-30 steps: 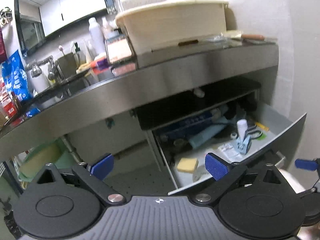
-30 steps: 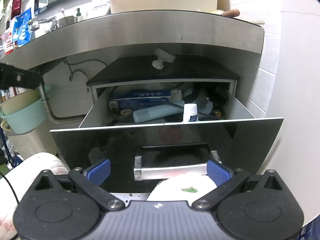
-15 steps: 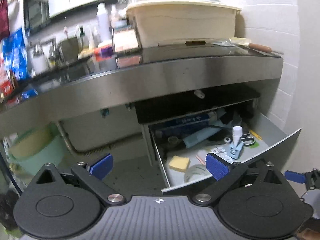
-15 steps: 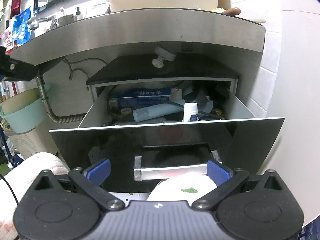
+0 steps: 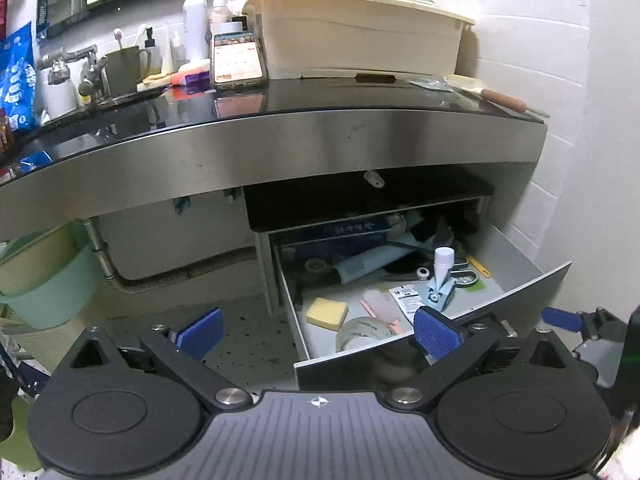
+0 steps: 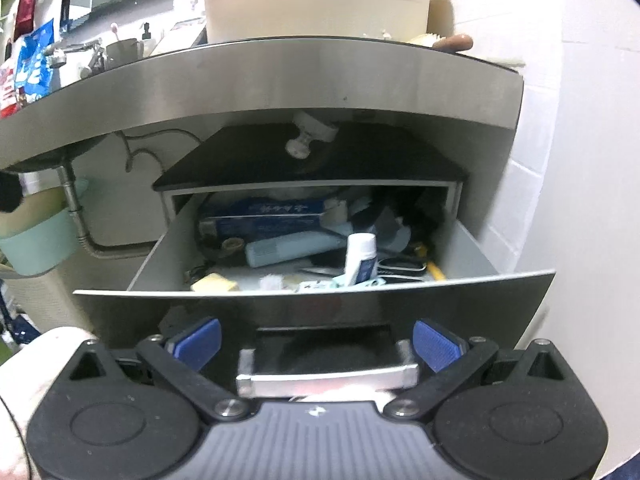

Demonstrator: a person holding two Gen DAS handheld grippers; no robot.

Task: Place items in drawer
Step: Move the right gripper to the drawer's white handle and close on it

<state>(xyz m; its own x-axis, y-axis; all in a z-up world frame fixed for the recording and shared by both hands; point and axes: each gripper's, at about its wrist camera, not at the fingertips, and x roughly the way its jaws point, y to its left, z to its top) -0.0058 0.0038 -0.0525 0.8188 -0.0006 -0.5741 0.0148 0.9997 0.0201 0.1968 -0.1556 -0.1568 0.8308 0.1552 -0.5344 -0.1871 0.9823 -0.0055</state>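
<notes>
The drawer (image 5: 520, 288) under the steel counter stands pulled open, its dark front (image 6: 312, 312) facing me. Inside lie a yellow sponge (image 5: 327, 313), a tape roll (image 5: 362, 336), a small white bottle (image 6: 360, 258), a light blue tube (image 6: 288, 251), a blue box (image 6: 260, 220) and other clutter. My left gripper (image 5: 318, 334) is open and empty, in front of the drawer's left corner. My right gripper (image 6: 318, 344) is open and empty, its blue pads on either side of the drawer's metal handle (image 6: 326, 378), just above it.
On the counter stand a cream tub (image 5: 356, 44), a phone (image 5: 238, 58), bottles and a cup by the tap (image 5: 68, 60). A green basin (image 5: 48, 280) hangs under the sink at left. A tiled wall (image 5: 560, 80) bounds the right side.
The left gripper has risen and turned, now showing the counter top and more of the drawer's inside. The right gripper has lifted, so the handle sits lower and more drawer contents show.
</notes>
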